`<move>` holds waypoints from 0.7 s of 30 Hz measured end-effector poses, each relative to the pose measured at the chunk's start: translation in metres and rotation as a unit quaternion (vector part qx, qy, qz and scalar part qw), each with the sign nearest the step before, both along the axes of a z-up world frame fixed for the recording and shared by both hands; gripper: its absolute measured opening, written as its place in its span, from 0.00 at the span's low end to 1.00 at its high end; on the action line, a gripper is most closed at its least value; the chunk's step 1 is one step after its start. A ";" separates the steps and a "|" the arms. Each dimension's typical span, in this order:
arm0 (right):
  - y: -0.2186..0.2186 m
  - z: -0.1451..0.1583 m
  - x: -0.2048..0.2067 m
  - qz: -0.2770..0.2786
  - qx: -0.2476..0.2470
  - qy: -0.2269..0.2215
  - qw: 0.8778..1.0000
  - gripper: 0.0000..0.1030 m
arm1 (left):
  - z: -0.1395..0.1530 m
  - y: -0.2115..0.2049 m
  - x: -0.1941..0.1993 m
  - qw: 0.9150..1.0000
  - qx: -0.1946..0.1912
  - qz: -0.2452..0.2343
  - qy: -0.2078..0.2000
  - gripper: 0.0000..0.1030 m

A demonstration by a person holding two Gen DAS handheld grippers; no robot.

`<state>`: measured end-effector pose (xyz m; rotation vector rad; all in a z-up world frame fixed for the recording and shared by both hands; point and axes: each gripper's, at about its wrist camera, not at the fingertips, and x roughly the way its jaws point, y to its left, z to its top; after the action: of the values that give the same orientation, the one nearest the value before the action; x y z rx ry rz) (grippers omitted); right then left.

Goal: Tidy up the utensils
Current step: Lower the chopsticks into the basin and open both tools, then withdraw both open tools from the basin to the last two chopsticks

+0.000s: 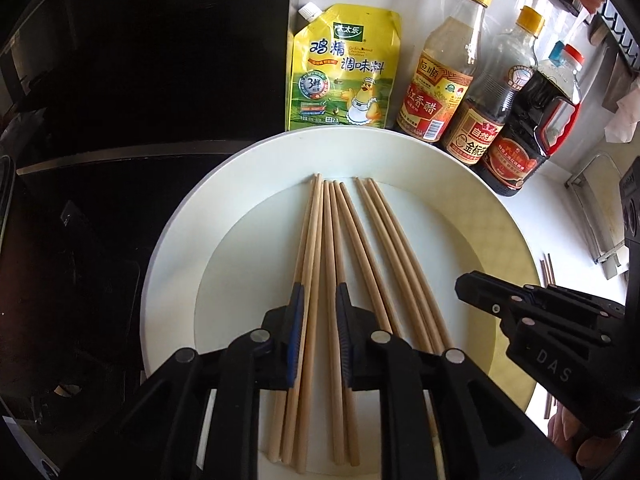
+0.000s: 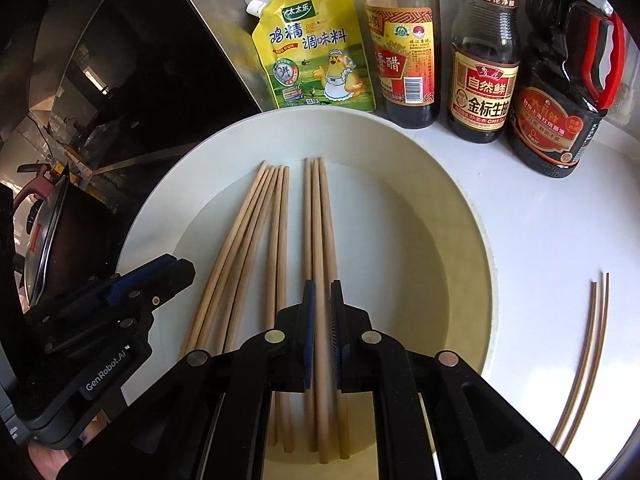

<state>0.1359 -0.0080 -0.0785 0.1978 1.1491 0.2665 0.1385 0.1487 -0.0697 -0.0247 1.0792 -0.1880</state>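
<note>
Several wooden chopsticks (image 1: 360, 232) lie side by side in a wide white plate (image 1: 172, 240), tips pointing away. My left gripper (image 1: 319, 292) hangs over the left bundle with its jaws slightly apart; three sticks run between the blue pads, with plate showing between them. In the right wrist view, my right gripper (image 2: 321, 290) is shut on one chopstick (image 2: 320, 240), the middle of the right-hand three, near its thick end. The plate (image 2: 460, 208) fills that view too. Each gripper shows in the other's view: the right gripper (image 1: 466, 286) and the left gripper (image 2: 180, 268).
Behind the plate stand a yellow seasoning pouch (image 2: 312, 48), a vinegar bottle (image 2: 404, 60) and two dark soy sauce bottles (image 2: 484, 80). A black cooktop (image 1: 100, 120) and a lidded pan (image 2: 48, 232) lie left. Two more chopsticks (image 2: 588, 360) rest on the white counter, right.
</note>
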 end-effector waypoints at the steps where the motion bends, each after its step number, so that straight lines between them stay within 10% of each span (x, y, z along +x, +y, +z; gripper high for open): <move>1: 0.000 0.002 -0.001 0.001 -0.003 -0.003 1.000 0.07 | 0.000 0.001 0.000 1.000 0.000 0.001 0.000 0.17; 21: -0.019 0.046 -0.048 0.007 -0.036 -0.072 0.997 0.14 | 0.032 -0.007 -0.039 0.999 0.004 -0.004 -0.035 0.38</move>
<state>0.0875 -0.0269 -0.0324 0.1060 1.0152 0.2473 0.1000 0.1413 -0.0372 -0.0068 1.0110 -0.1898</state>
